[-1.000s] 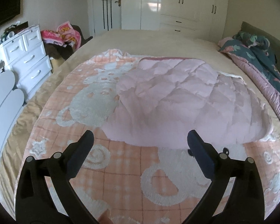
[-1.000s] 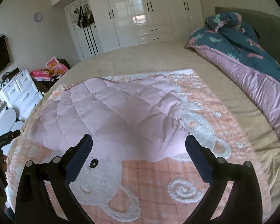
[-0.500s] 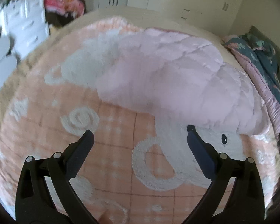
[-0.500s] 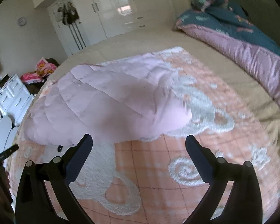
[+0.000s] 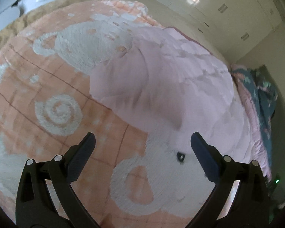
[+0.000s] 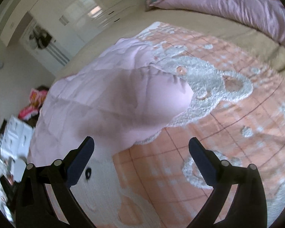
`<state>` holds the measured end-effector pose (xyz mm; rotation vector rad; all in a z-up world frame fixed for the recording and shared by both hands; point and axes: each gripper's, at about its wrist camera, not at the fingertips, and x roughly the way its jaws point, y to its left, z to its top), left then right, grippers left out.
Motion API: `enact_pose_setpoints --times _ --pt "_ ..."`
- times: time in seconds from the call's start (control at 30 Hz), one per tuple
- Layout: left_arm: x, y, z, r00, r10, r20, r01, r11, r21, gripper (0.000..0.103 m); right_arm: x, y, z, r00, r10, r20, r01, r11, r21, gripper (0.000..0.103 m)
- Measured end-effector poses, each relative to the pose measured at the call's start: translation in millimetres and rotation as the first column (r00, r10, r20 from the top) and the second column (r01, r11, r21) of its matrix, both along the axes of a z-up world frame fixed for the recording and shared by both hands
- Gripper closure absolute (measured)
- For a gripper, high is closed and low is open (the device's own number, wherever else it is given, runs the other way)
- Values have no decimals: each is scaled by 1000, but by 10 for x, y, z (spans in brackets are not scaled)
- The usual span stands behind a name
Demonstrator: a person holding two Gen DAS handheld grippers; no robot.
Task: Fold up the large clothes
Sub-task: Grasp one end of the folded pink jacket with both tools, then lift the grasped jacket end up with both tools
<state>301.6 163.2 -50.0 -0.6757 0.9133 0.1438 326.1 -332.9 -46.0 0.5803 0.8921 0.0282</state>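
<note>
A: Nearest items first?
B: Left gripper (image 5: 142,142), jaws spread wide, nothing between them. Right gripper (image 6: 141,144), jaws likewise parted and empty. Both hang over the bed, clear of the cloth.

A: Surface beneath?
B: One peach checked blanket (image 5: 47,98) with raised white animal and swirl figures, spread flat over the bed. It fills the near ground in both wrist views.

A: The garment?
B: One pale pink quilted coat (image 5: 161,87), lying on the blanket just beyond both grippers. In the left view its near hem runs between the fingertips; in the right view its rounded end sits ahead of the left finger.

A: Edges and free room?
B: Bare blanket to the left of the coat in the left view and to the right of it in the right view. Tan bed sheet (image 6: 190,20) shows past the blanket's far edge.

A: Farther back?
B: One mauve and teal duvet (image 6: 237,5), bunched along the bed's side, well apart from the coat. White wardrobe doors (image 5: 228,9) on the far wall. White drawers (image 6: 17,133) and a pink heap (image 6: 33,104) off the bed, blurred.
</note>
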Motion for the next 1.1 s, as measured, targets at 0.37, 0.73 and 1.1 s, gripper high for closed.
enact_pose_setpoints --times 0.37,0.73,1.1 --pt "323 303 -372 989 150 2 -143 951 -275 9 359 -59 -303 993 -106 -41 112 977 179 4" --pt "593 311 -567 978 200 52 -173 931 -320 8 687 54 -465 990 -138 -16 138 963 231 4" --pt "696 254 -552 974 213 75 -188 950 -251 8 852 129 -544 987 -157 43 145 966 214 4"
